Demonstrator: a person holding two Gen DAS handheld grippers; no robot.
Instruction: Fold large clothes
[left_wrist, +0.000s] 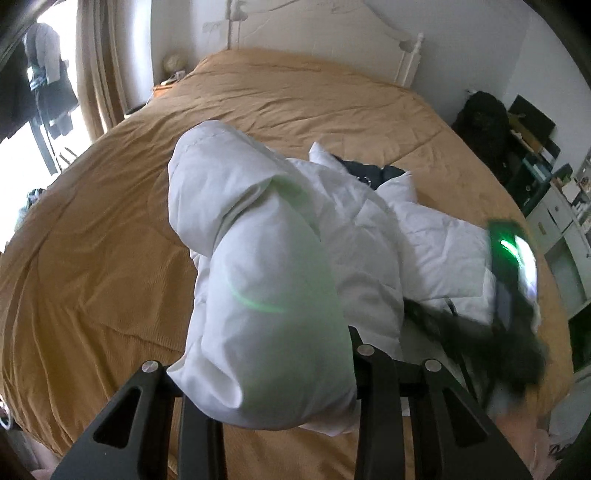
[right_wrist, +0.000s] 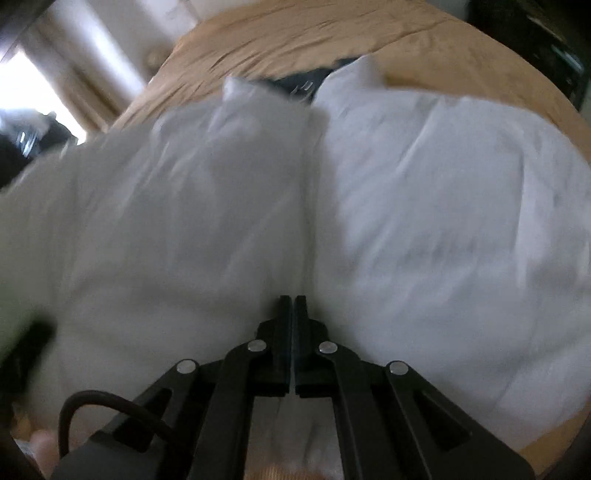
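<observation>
The white puffer jacket (left_wrist: 266, 236) lies spread on the bed (left_wrist: 92, 229), which wears a tan cover, with its dark-lined collar toward the headboard (left_wrist: 369, 33) and its hem toward the cameras. The left gripper (left_wrist: 258, 373) has a thick padded part of the jacket, most likely a sleeve, bunched between its jaws, which stand narrow and clamped on the cloth; that bulge is raised off the bed on the window side of the jacket. The right gripper (right_wrist: 293, 306) has its jaws pressed fully together at the jacket's centre seam near the hem; whether they pinch a thin fold of fabric there or merely rest against it cannot be told. The step in hand seems to be carrying the sleeve across the jacket's body. To do it well, the sleeve should be lifted just enough to clear the puffy front, swung toward the centre seam and laid flat with its cuff inside the jacket's outline, while the right gripper anchors the body so that it does not slide over the smooth cover. The padding will spring back, so pressing it down before letting go would help. Much is unclear: the left jaws' tips are buried in fabric, the right wrist view is smeared by motion blur, the jacket's other sleeve is hard to separate from the body, and the hem nearest the cameras is cut off behind the grippers.
</observation>
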